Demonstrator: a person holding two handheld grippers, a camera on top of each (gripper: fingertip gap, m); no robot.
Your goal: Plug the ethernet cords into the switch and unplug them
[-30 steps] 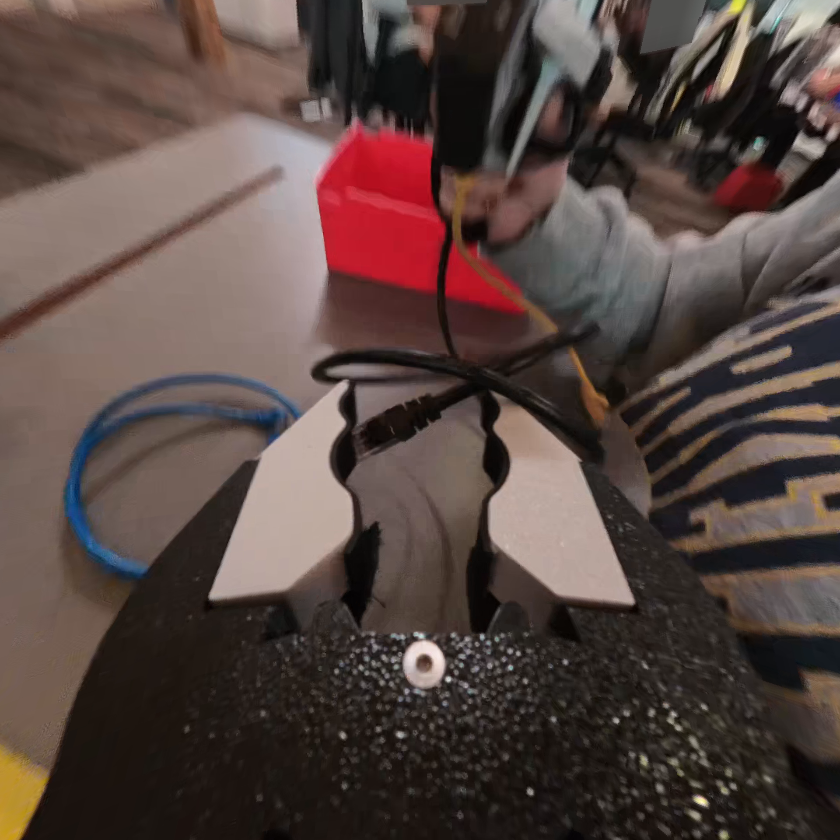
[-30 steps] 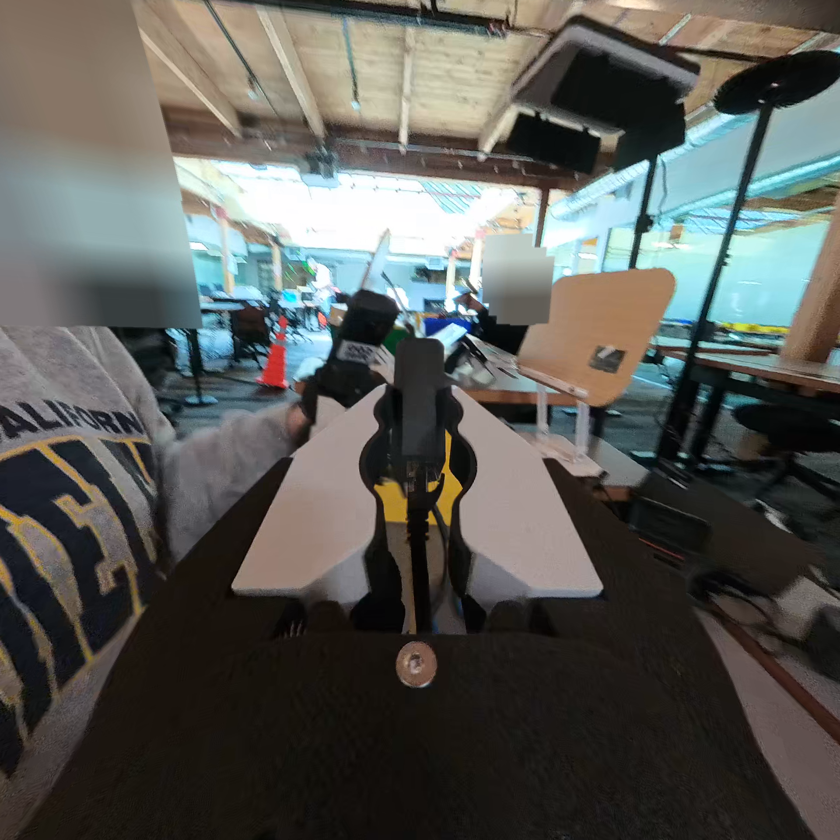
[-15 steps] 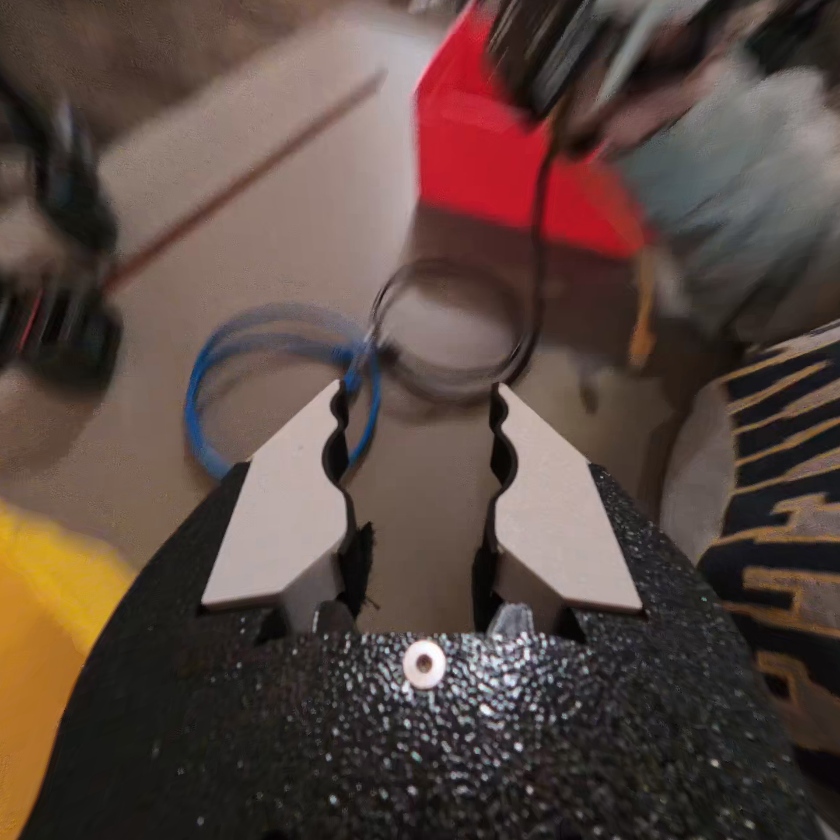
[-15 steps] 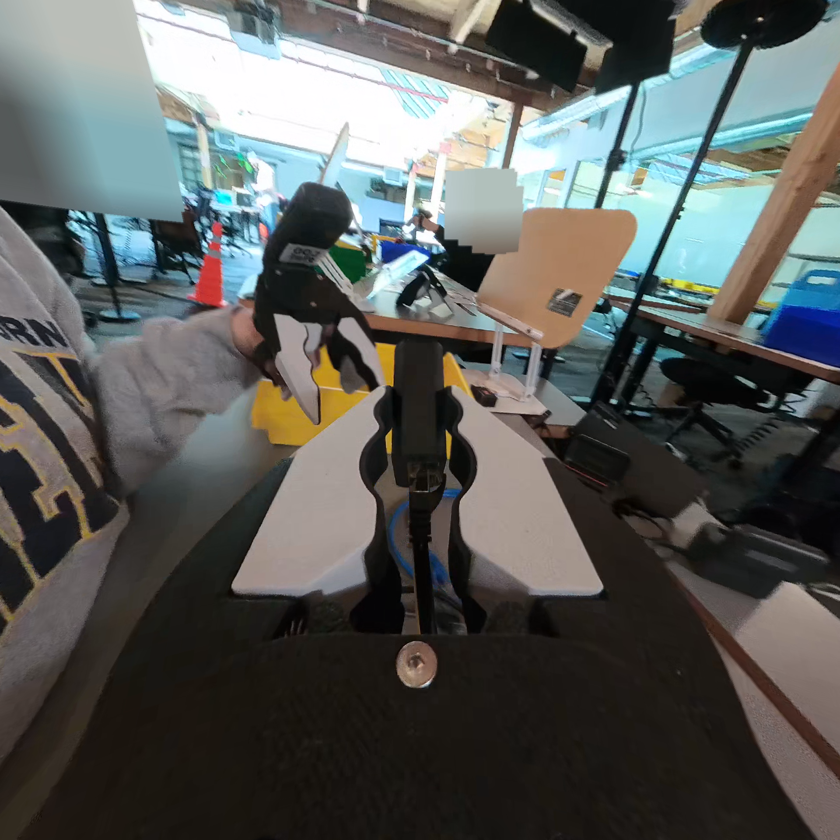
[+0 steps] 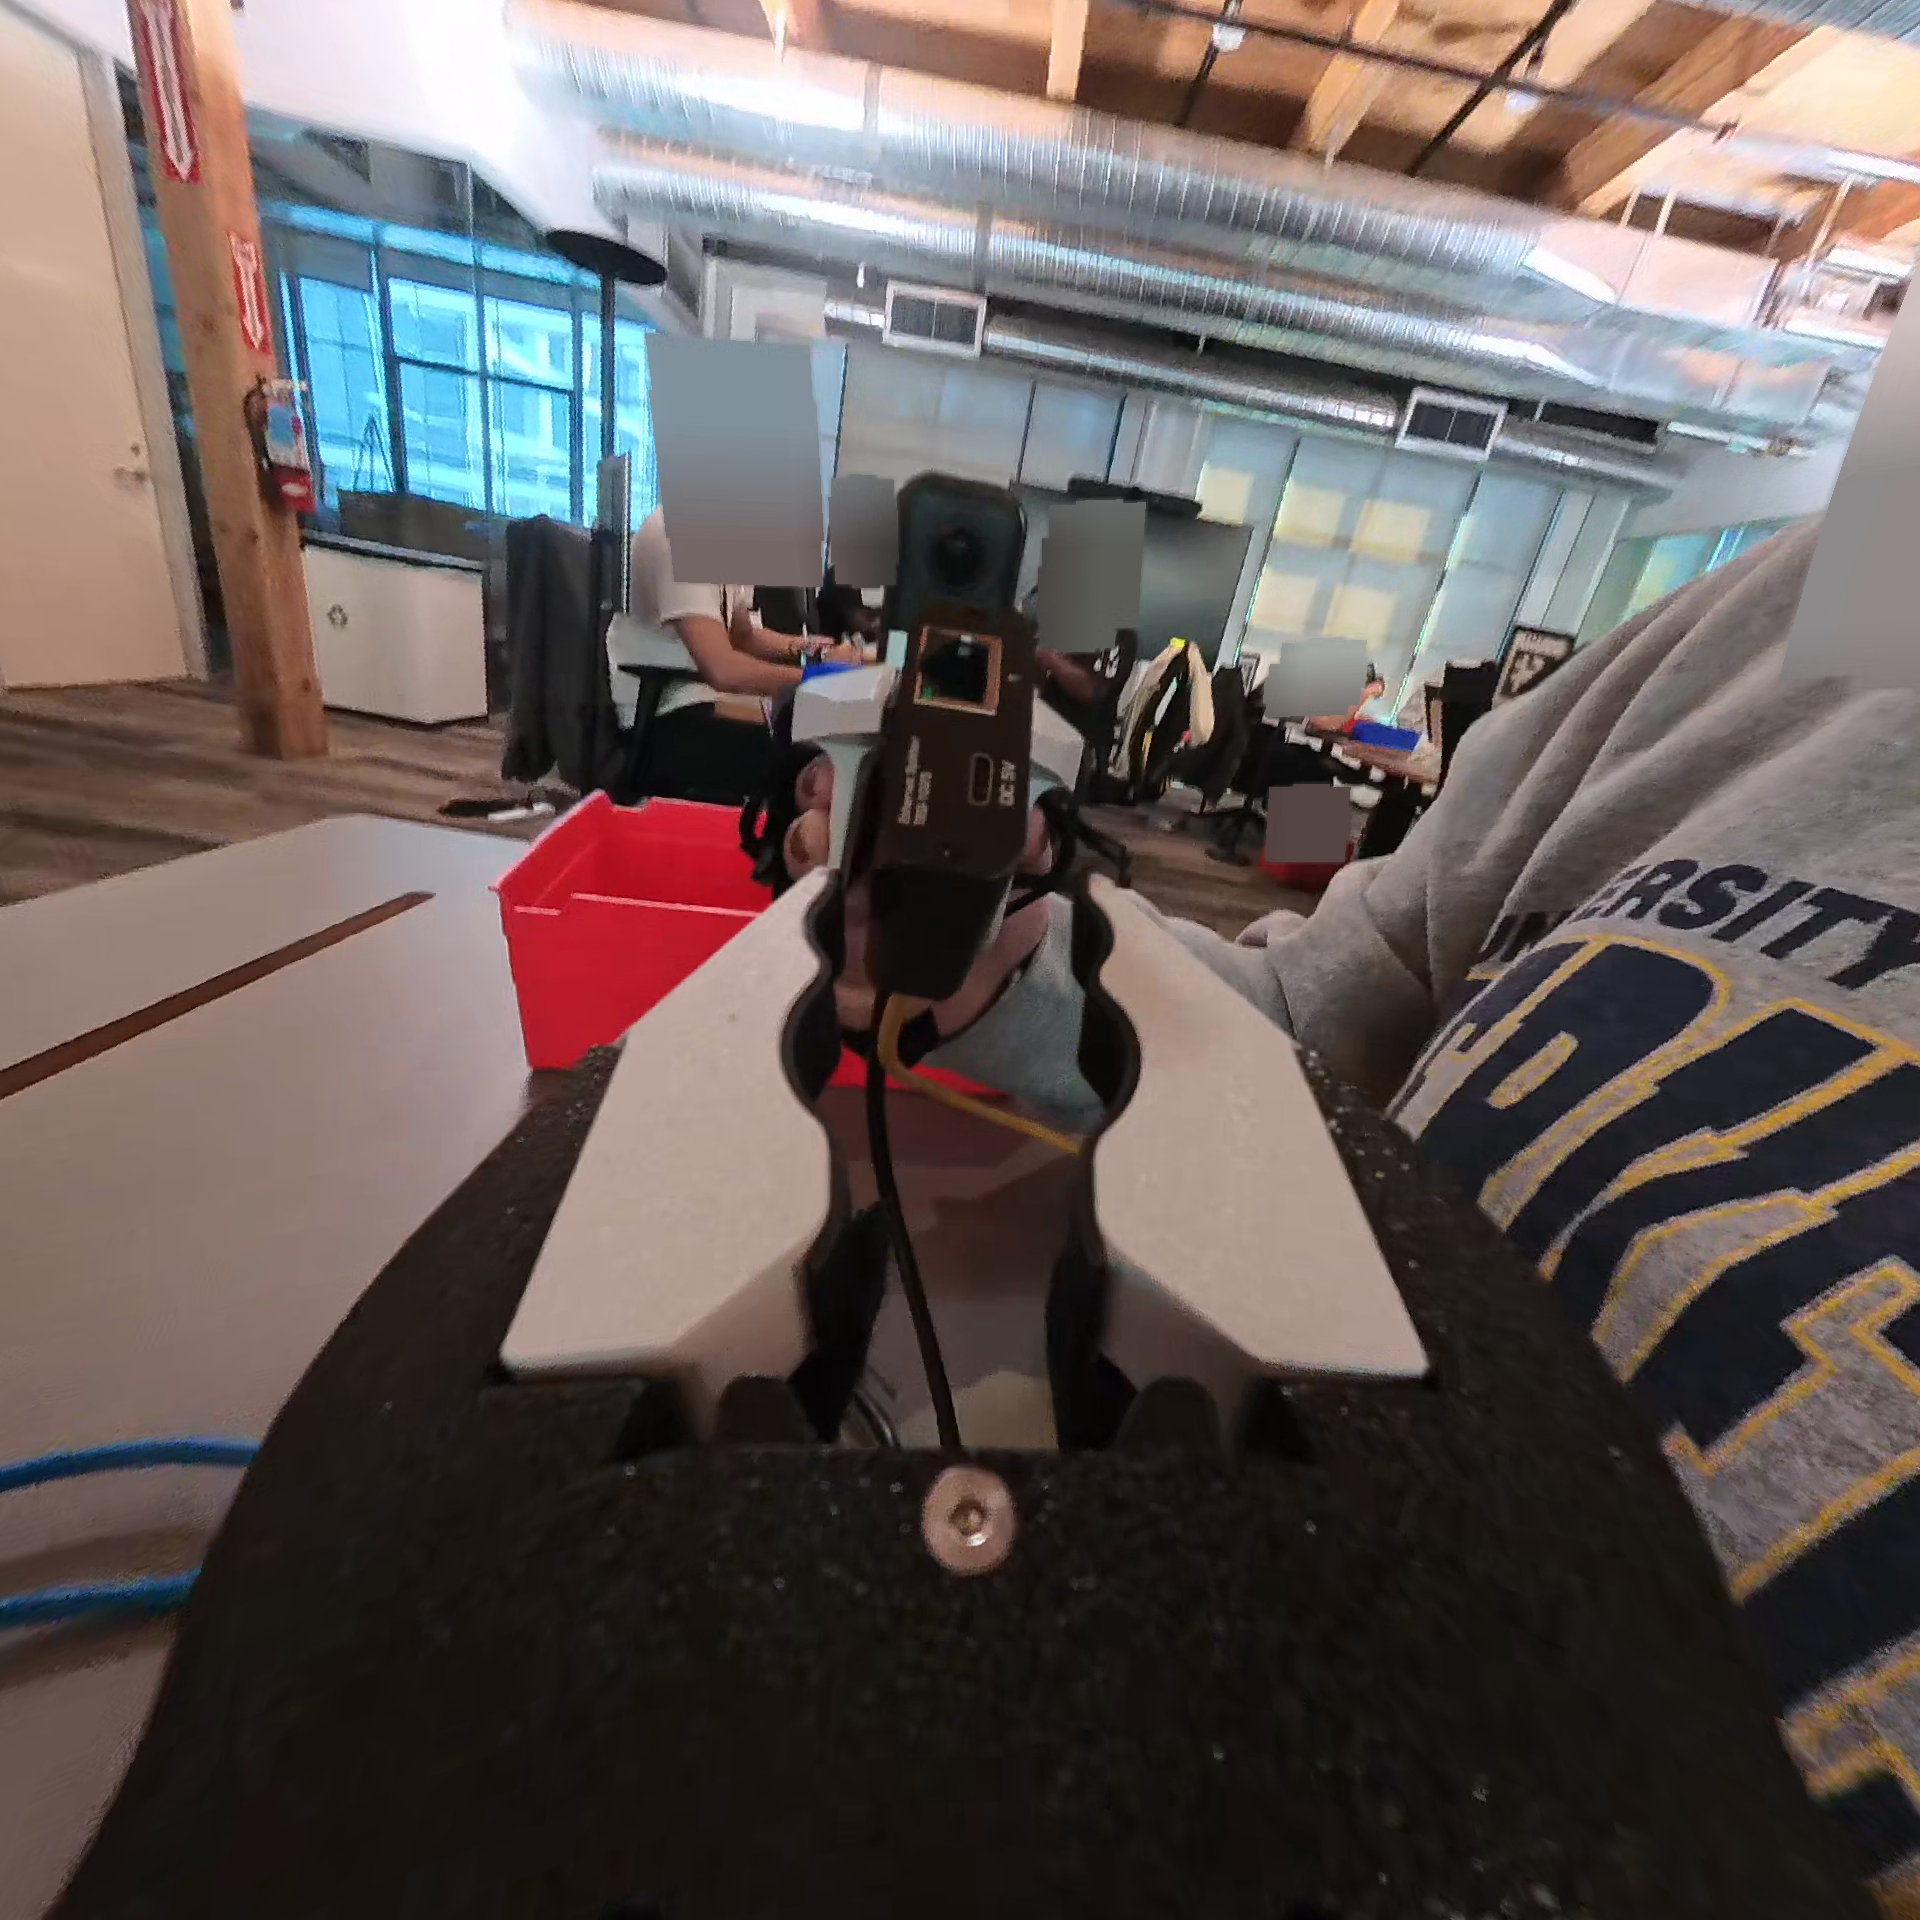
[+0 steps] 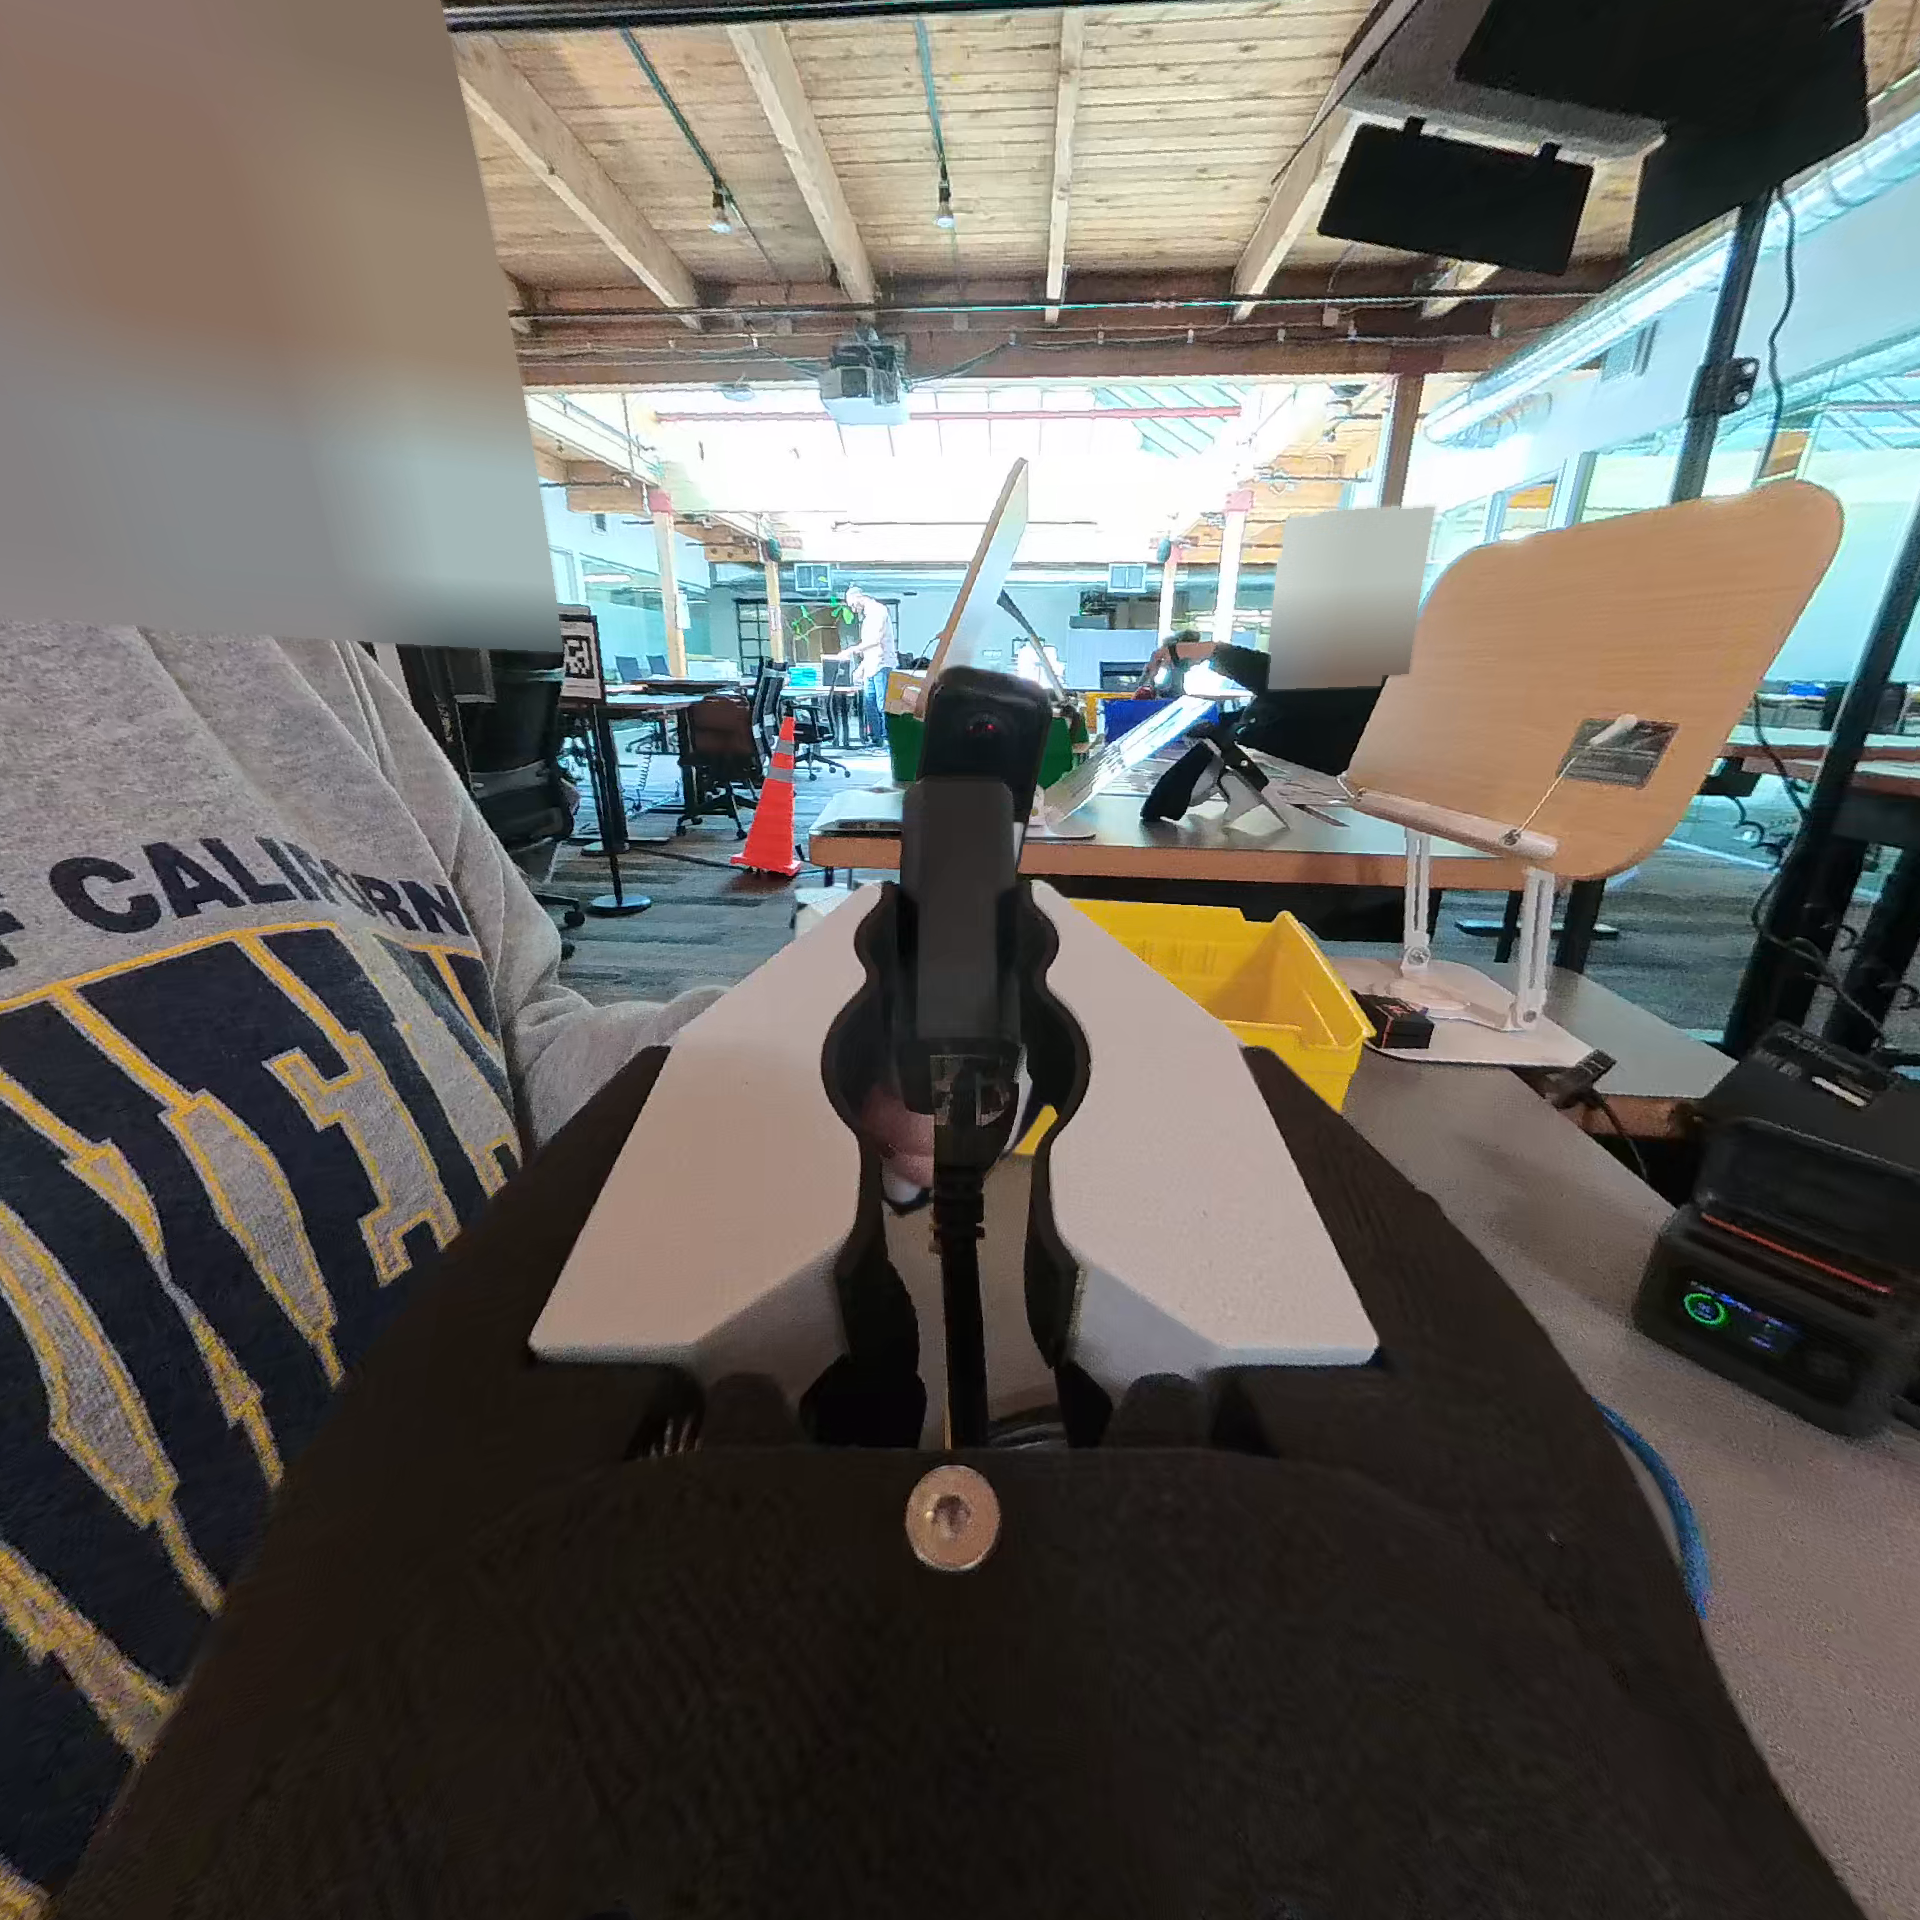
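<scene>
My right gripper [image 6: 961, 904] is shut on the black switch [image 6: 956, 935] and holds it upright in the air. A black ethernet cord [image 6: 961, 1226] is plugged into the switch's near end. In the left wrist view the switch [image 5: 951, 800] faces me with one empty port [image 5: 956, 670]. The black cord [image 5: 914, 1247] and a yellow cord [image 5: 987, 1101] hang from its lower end. My left gripper [image 5: 956, 904] is open and empty, level with the switch's lower end. A blue cord [image 5: 104, 1455] lies coiled on the table [image 5: 208, 1143].
A red bin [image 5: 623, 935] stands on the table behind the switch. A yellow bin [image 6: 1247, 977], a wooden stand [image 6: 1590, 707] and a black device with a small screen [image 6: 1787, 1247] are at the right. The person's grey sweatshirt [image 5: 1662, 1039] is close by. Less than 4 cm separates the two grippers' tips.
My left gripper has swung up from the cords on the table to face the switch, still open. My right gripper keeps its hold on the switch.
</scene>
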